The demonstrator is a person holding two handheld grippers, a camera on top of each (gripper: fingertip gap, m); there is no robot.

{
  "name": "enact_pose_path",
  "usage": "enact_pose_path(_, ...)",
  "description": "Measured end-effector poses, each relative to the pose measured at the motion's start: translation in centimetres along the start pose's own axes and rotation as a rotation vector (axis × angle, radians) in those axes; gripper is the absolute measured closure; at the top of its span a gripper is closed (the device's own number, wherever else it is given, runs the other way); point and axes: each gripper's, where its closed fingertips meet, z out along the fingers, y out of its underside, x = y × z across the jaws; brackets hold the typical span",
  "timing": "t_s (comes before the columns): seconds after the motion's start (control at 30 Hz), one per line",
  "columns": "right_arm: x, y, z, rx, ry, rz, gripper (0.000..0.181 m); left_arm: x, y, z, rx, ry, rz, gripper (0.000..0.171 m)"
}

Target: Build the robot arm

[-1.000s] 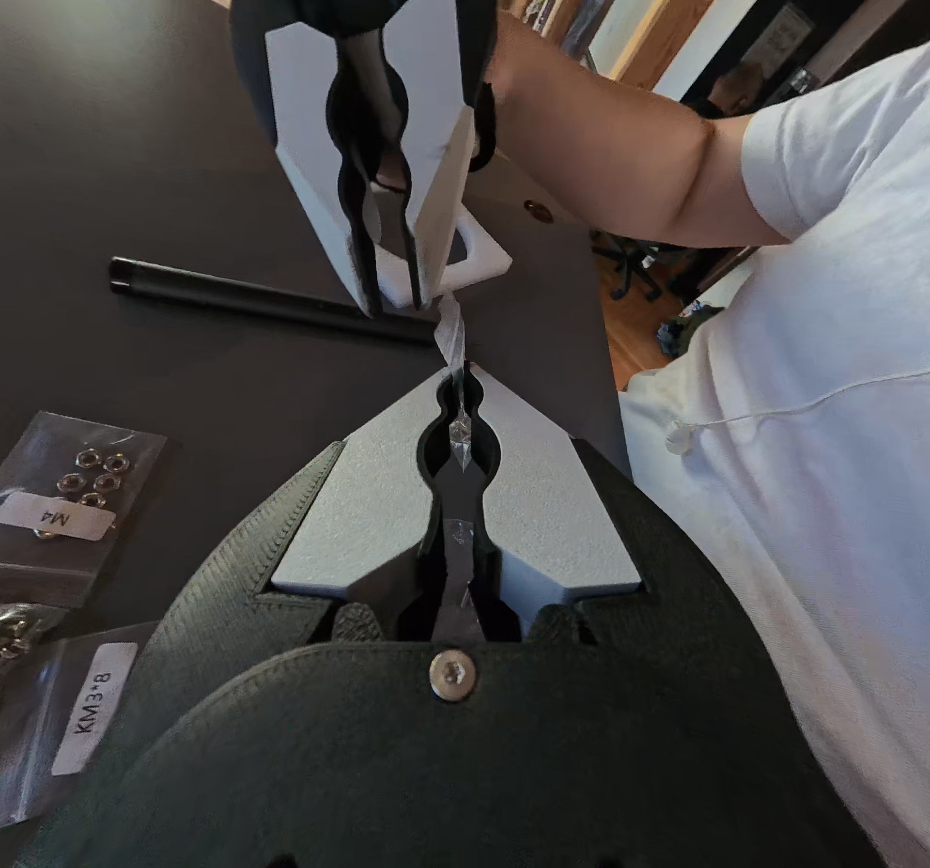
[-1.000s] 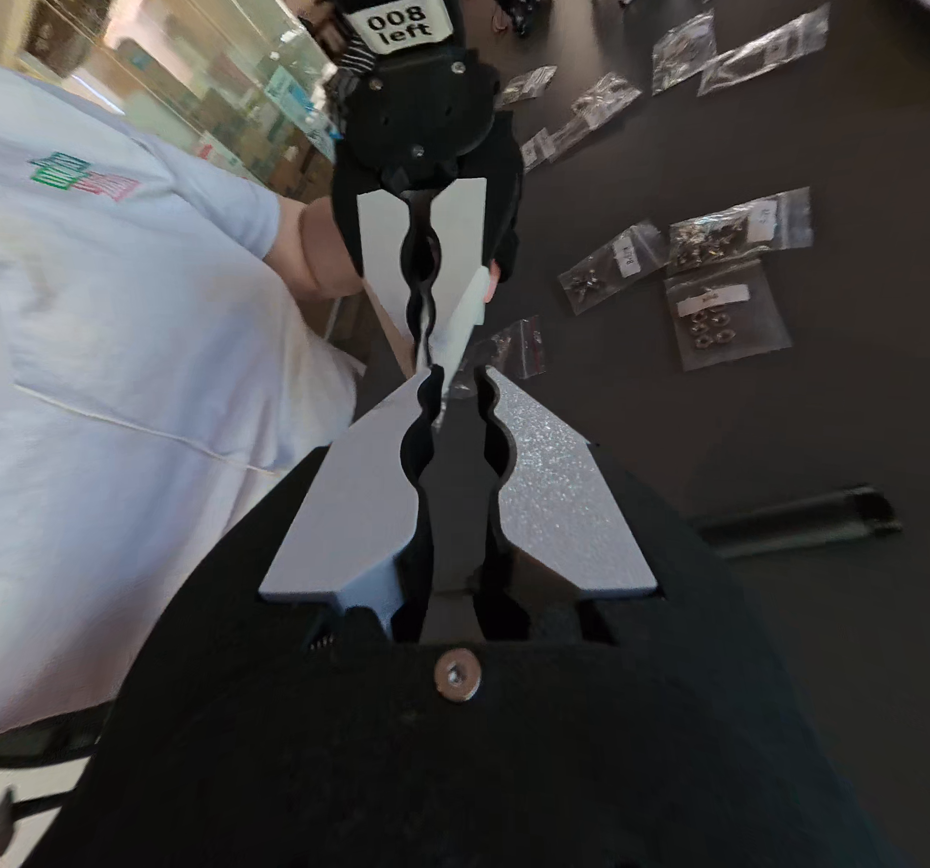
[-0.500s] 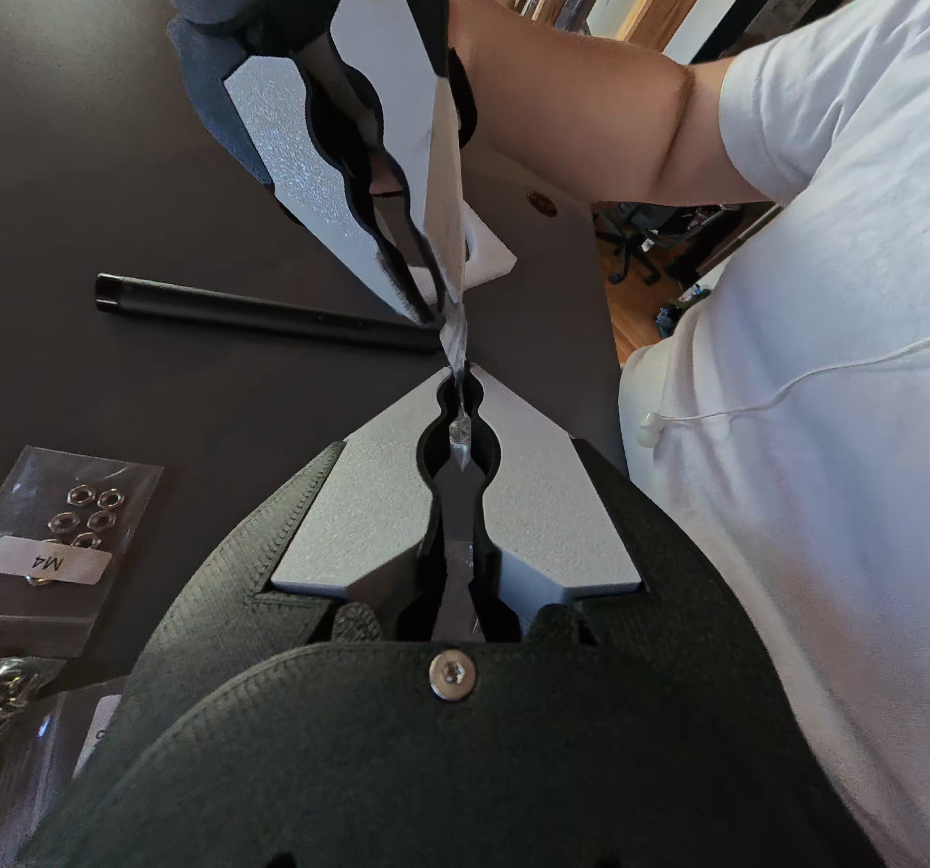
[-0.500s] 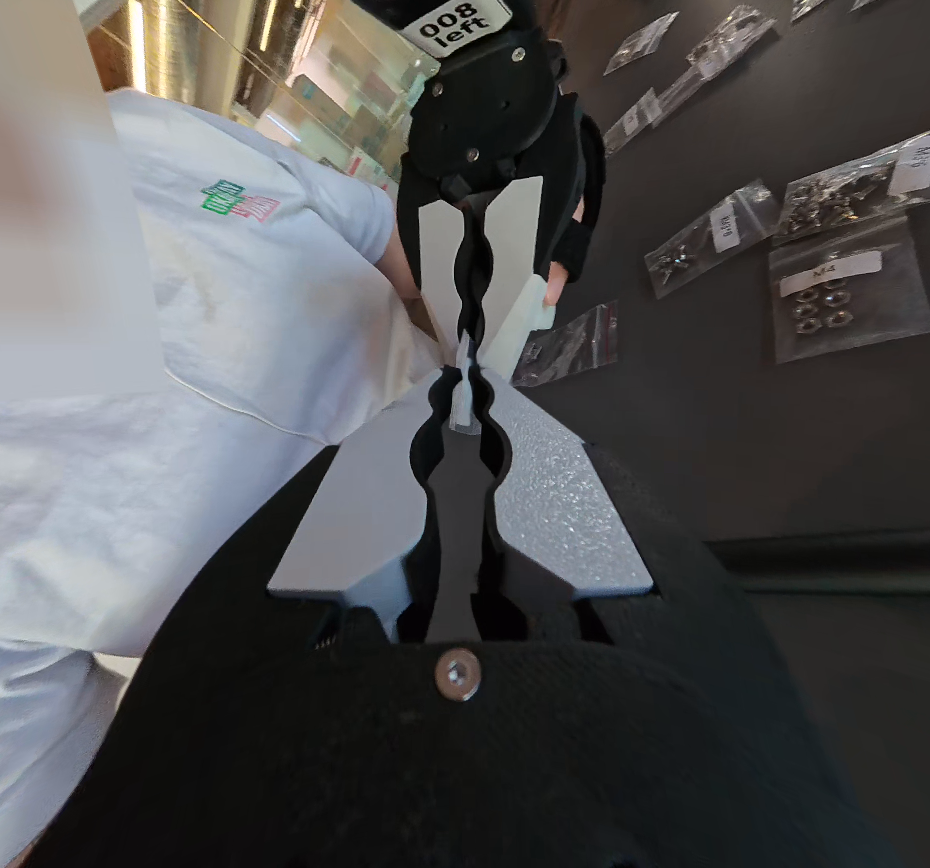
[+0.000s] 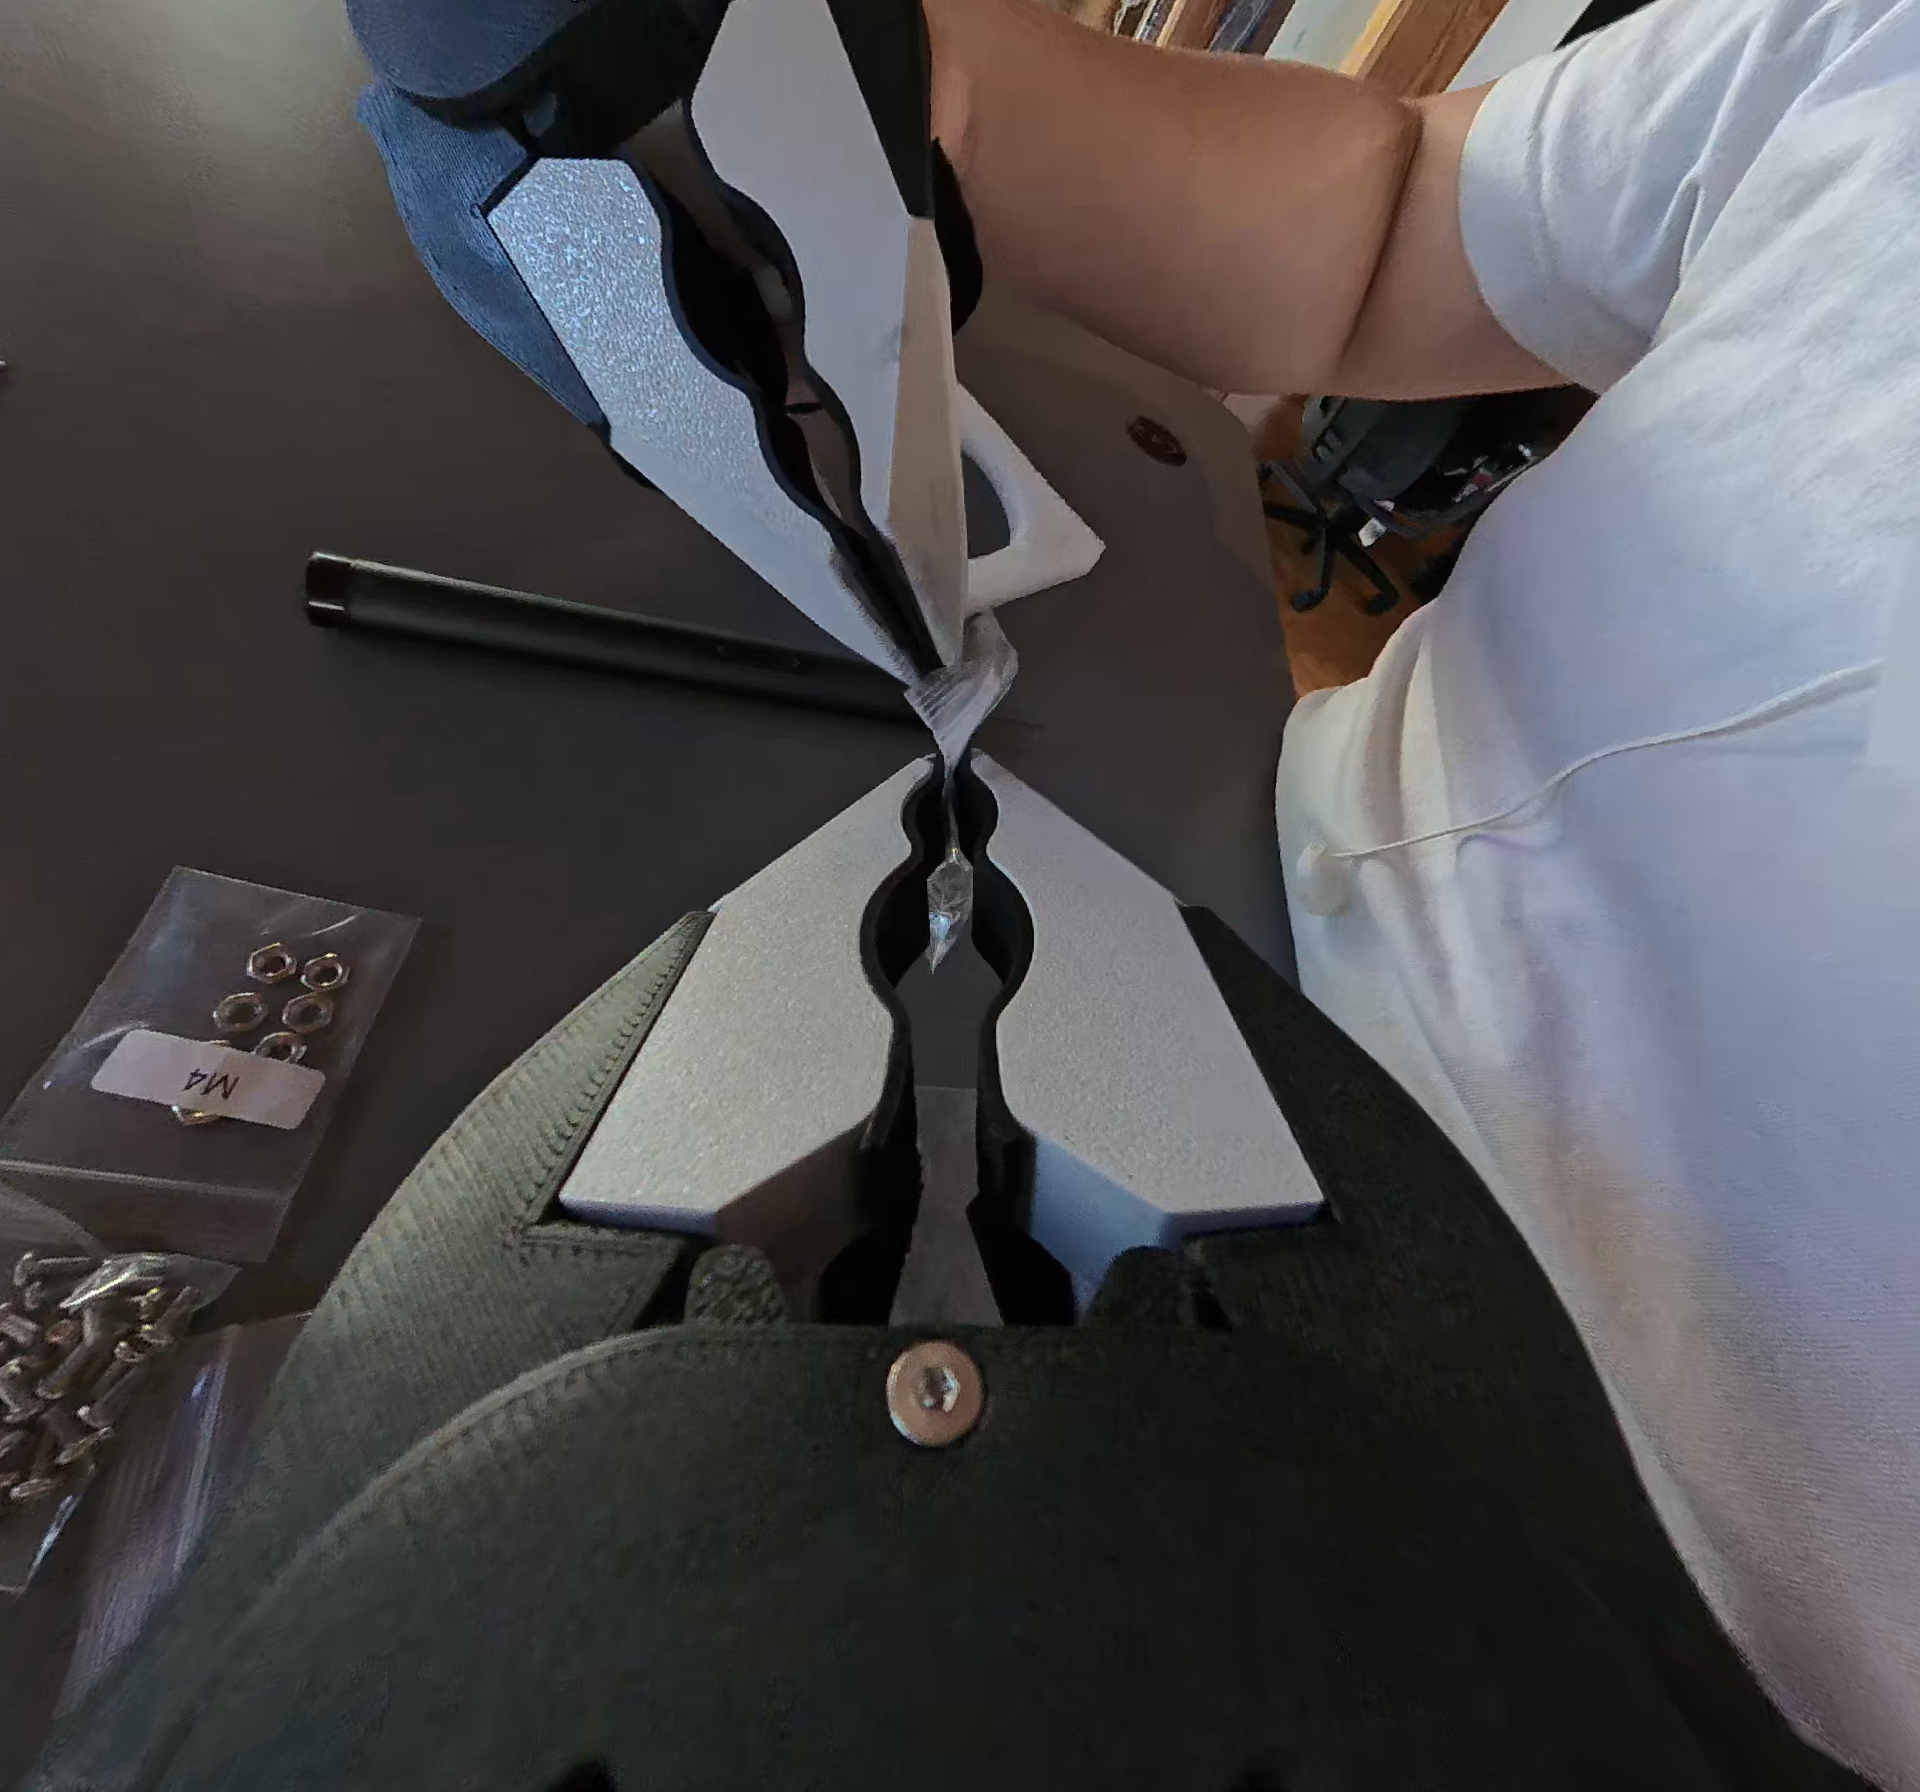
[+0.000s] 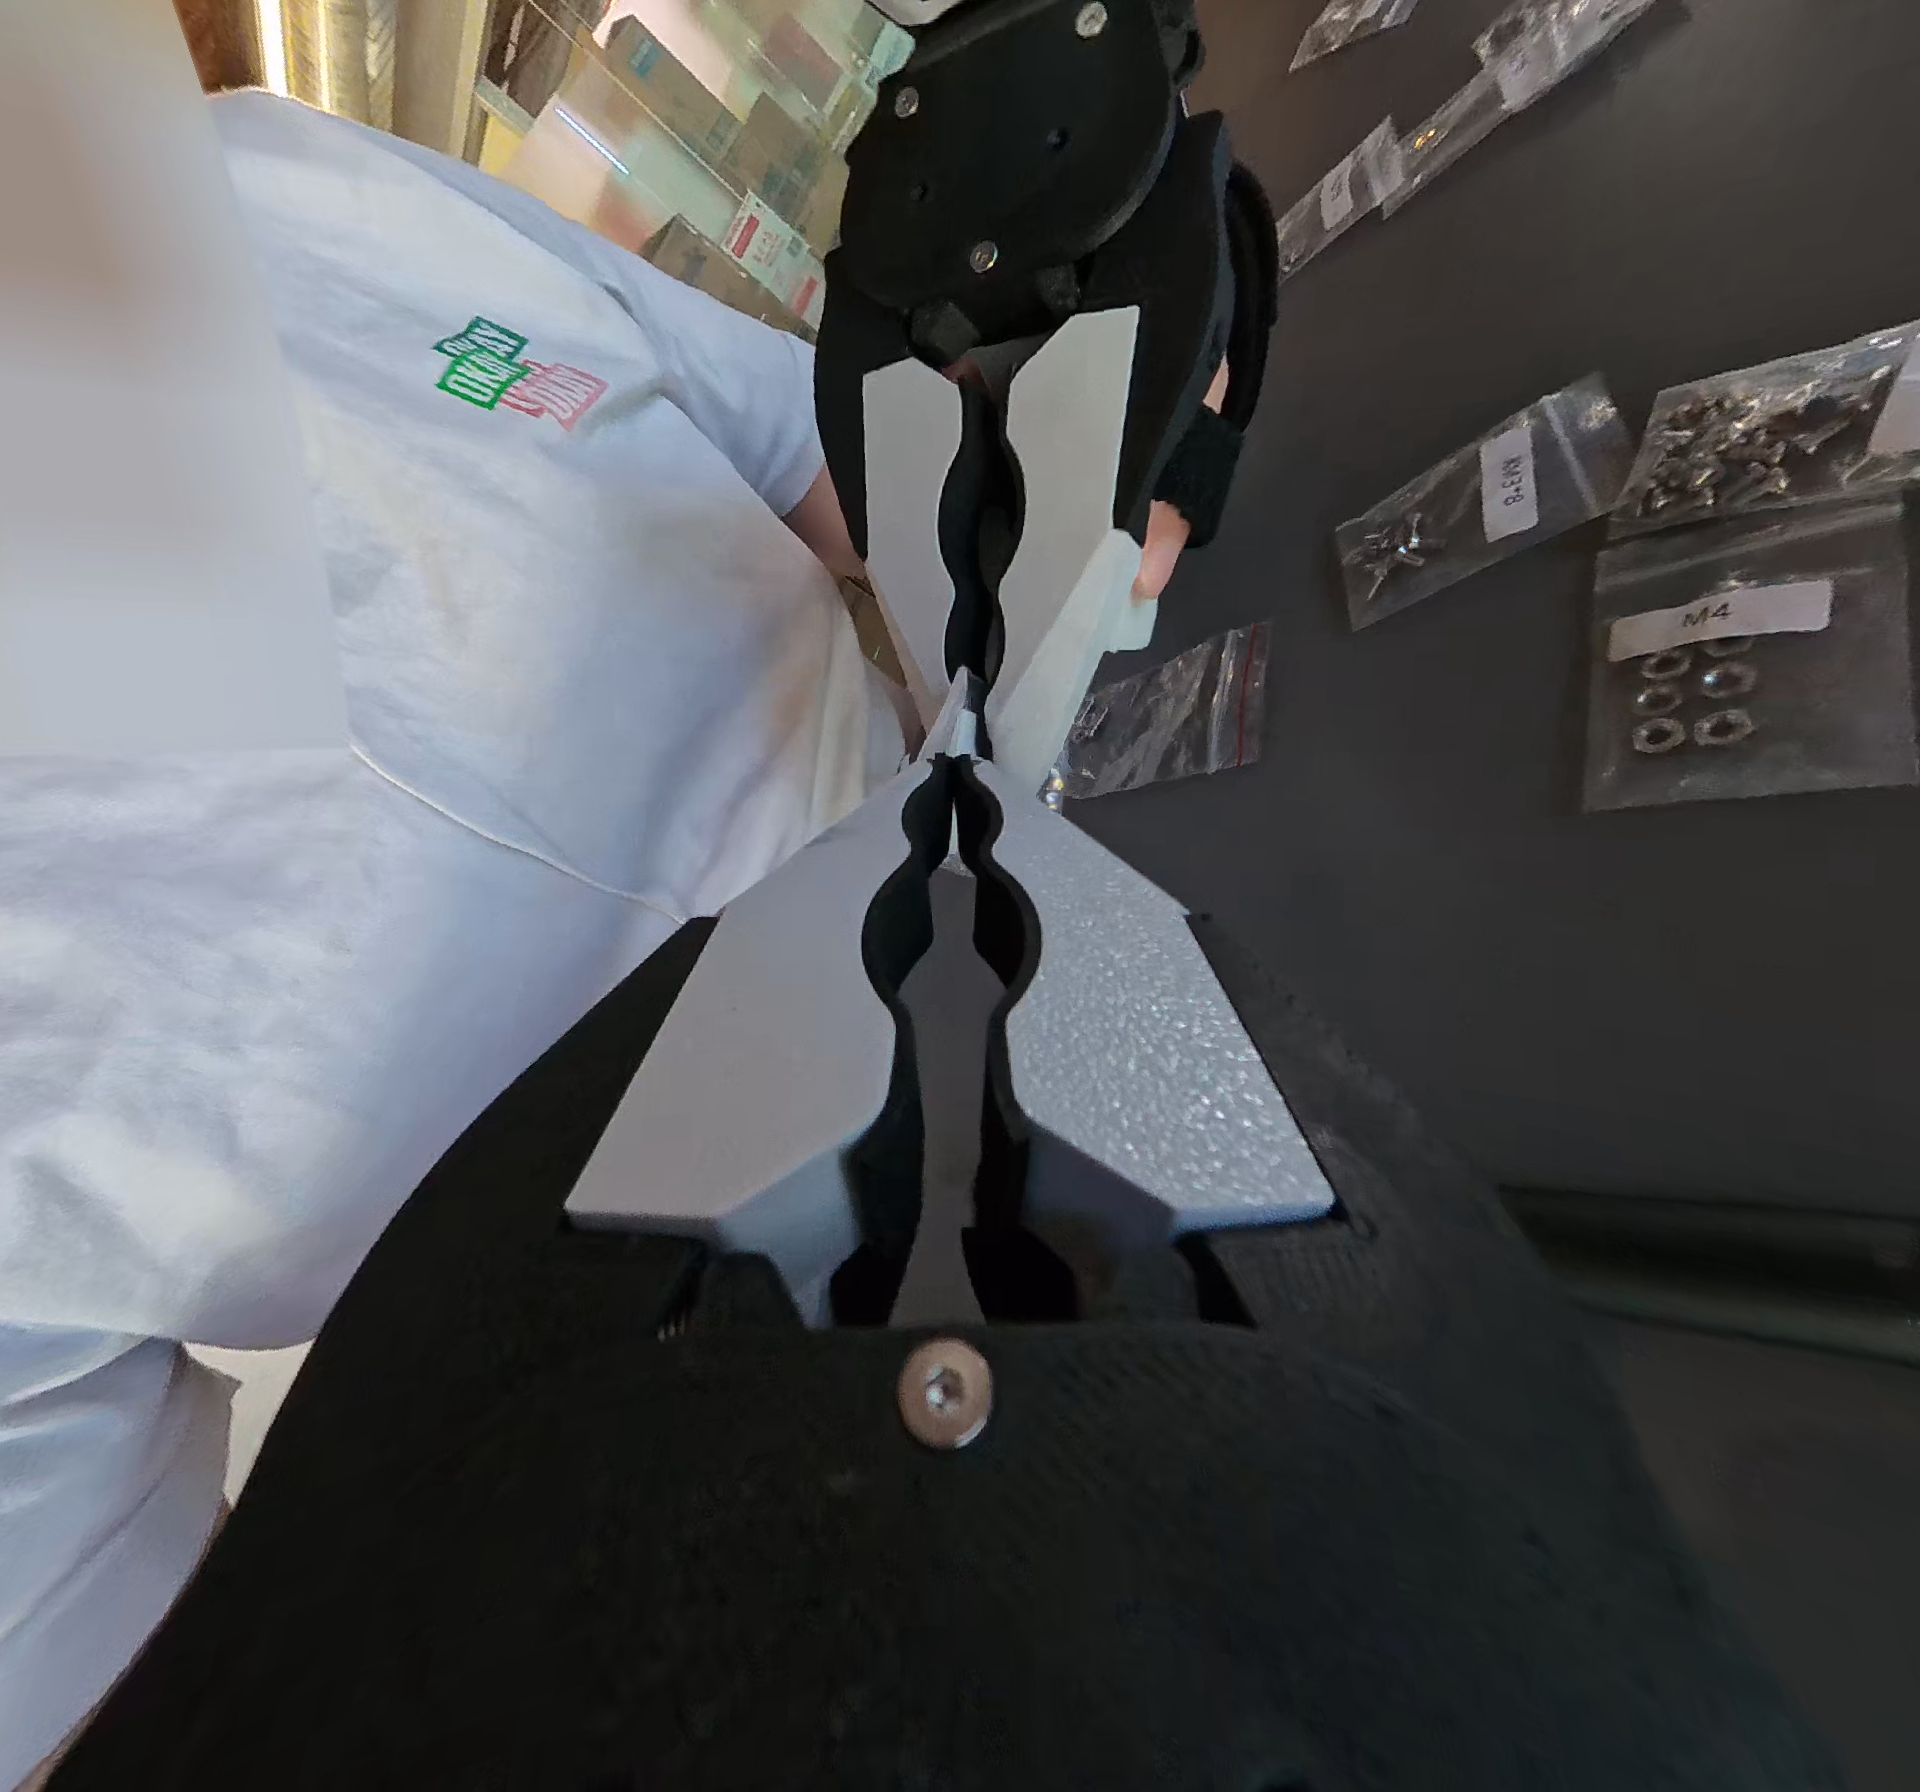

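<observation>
My left gripper [image 5: 951,768] is shut on a small clear plastic bag [image 5: 964,695]. Part of the bag hangs inside the jaws' hollow, and its crumpled top sticks out past the tips. My right gripper [image 5: 928,670] comes in from above, tip to tip with the left, and is shut on that free top end of the bag. In the right wrist view my right gripper [image 6: 954,778] pinches the bag [image 6: 966,732] just below the left gripper [image 6: 977,677]. Both are held above a dark table [image 5: 260,371].
A black rod [image 5: 582,620] and a white flat piece with a hole [image 5: 1029,547] lie on the table behind. Bags of nuts [image 5: 249,1036] and screws [image 5: 62,1347] lie at the left, more bags [image 6: 1475,506] at the right. A person in a white shirt [image 5: 1610,703] stands close by. Both grippers' tips are close together, under 4 cm apart.
My right gripper has moved in to the bag's free end and its jaws have come together on it. My left gripper has stayed shut on the bag.
</observation>
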Motion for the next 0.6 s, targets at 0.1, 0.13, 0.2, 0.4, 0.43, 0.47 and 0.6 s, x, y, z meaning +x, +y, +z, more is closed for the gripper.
enact_pose_path(0.1, 0.2, -0.2, -0.1, 0.010, 0.006, -0.002, 0.181, 0.0, 0.0, -0.2, 0.008, 0.015, -0.015, 0.171)
enact_pose_path(0.13, 0.3, -0.3, -0.1, 0.015, 0.010, -0.004, 0.181, 0.0, 0.0, -0.3, 0.009, 0.018, -0.018, 0.171)
enact_pose_path(0.2, 0.4, -0.2, -0.1, 0.019, 0.017, -0.006, 0.181, 0.2, -0.2, -0.4, 0.022, 0.030, -0.024, 0.171)
enact_pose_path(0.4, 1.1, -0.8, -0.6, 0.089, 0.053, -0.001, 0.181, 0.1, -1.4, -1.1, 0.091, 0.054, -0.082, 0.171)
enact_pose_path(0.43, 1.1, -1.0, -0.8, 0.108, 0.057, -0.002, 0.181, 0.1, -1.6, -1.3, 0.106, 0.056, -0.089, 0.171)
enact_pose_path(0.47, 1.2, -1.2, -1.0, 0.129, 0.066, -0.007, 0.181, 0.1, -1.8, -1.5, 0.120, 0.057, -0.094, 0.171)
enact_pose_path(0.6, 1.1, -1.9, -1.4, 0.186, 0.055, -0.006, 0.181, 0.0, -2.0, -1.9, 0.140, 0.053, -0.101, 0.171)
